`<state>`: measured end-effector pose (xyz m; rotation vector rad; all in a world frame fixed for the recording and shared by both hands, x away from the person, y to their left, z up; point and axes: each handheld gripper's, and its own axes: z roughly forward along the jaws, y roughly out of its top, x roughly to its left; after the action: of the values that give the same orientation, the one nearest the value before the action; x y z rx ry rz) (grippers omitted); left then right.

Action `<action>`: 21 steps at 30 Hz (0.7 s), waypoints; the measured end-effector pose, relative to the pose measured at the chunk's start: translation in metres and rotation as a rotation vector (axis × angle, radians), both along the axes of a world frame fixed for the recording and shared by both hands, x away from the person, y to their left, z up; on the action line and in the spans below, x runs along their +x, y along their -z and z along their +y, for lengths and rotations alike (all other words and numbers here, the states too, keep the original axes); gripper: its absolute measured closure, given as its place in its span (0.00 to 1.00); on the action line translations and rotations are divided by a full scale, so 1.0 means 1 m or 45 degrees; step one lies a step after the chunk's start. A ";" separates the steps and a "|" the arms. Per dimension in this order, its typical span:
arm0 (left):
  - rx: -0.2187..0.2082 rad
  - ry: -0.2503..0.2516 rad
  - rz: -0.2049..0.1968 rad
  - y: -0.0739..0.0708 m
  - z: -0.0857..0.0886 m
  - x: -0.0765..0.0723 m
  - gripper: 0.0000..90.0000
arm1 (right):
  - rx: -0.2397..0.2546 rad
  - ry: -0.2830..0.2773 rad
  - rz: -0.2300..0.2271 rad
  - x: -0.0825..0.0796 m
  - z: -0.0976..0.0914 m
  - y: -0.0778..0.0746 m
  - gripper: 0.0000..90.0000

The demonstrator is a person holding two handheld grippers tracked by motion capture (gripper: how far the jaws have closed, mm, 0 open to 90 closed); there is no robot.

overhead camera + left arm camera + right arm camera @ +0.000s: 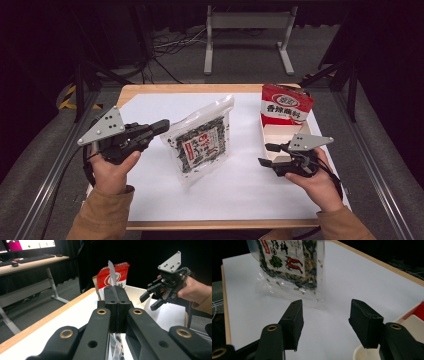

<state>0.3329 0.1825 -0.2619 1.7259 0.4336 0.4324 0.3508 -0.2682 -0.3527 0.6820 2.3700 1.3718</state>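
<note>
While the clear seaweed-mix bag (pixel 202 140) is being pinched at its edge by the closed left hand-held gripper (pixel 162 126) and held upright on the table (pixel 240 195), the right hand-held gripper (pixel 267 154) is being kept apart, empty, beside the white tray (pixel 280 131) w/ a red packet (pixel 285 106).

High view overhead; 2 close tong views share seaweed bag (pixel 200 142).

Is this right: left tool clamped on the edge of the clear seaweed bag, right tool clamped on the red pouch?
Not quite. The left tool is clamped on the edge of the clear seaweed bag, but the right tool holds nothing: the right gripper view shows its jaws apart over bare white table. The red pouch is untouched.
</note>
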 end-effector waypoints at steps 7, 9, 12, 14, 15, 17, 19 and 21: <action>-0.004 0.011 0.002 0.000 -0.001 -0.001 1.00 | 0.037 -0.048 -0.013 0.008 0.012 -0.009 0.47; 0.000 0.022 0.007 0.000 -0.001 -0.001 1.00 | 0.044 -0.055 -0.004 0.011 0.016 -0.011 0.46; -0.004 0.031 0.007 0.001 -0.002 -0.001 1.00 | 0.057 -0.074 -0.003 0.016 0.023 -0.012 0.45; -0.004 0.033 0.005 0.001 -0.002 -0.001 1.00 | 0.063 -0.081 -0.003 0.017 0.025 -0.013 0.44; -0.007 0.039 0.006 0.000 -0.002 -0.001 1.00 | 0.079 -0.090 -0.005 0.021 0.028 -0.015 0.44; -0.004 0.043 0.007 0.000 -0.002 -0.002 1.00 | 0.084 -0.095 -0.004 0.022 0.030 -0.016 0.44; -0.005 0.050 0.004 0.000 -0.003 -0.002 1.00 | 0.099 -0.111 -0.012 0.026 0.035 -0.020 0.42; -0.005 0.052 0.005 0.000 -0.003 -0.002 1.00 | 0.100 -0.114 -0.015 0.027 0.037 -0.021 0.41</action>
<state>0.3308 0.1794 -0.2621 1.7290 0.4012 0.3983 0.3777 -0.2315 -0.3319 0.5932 2.3746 1.5091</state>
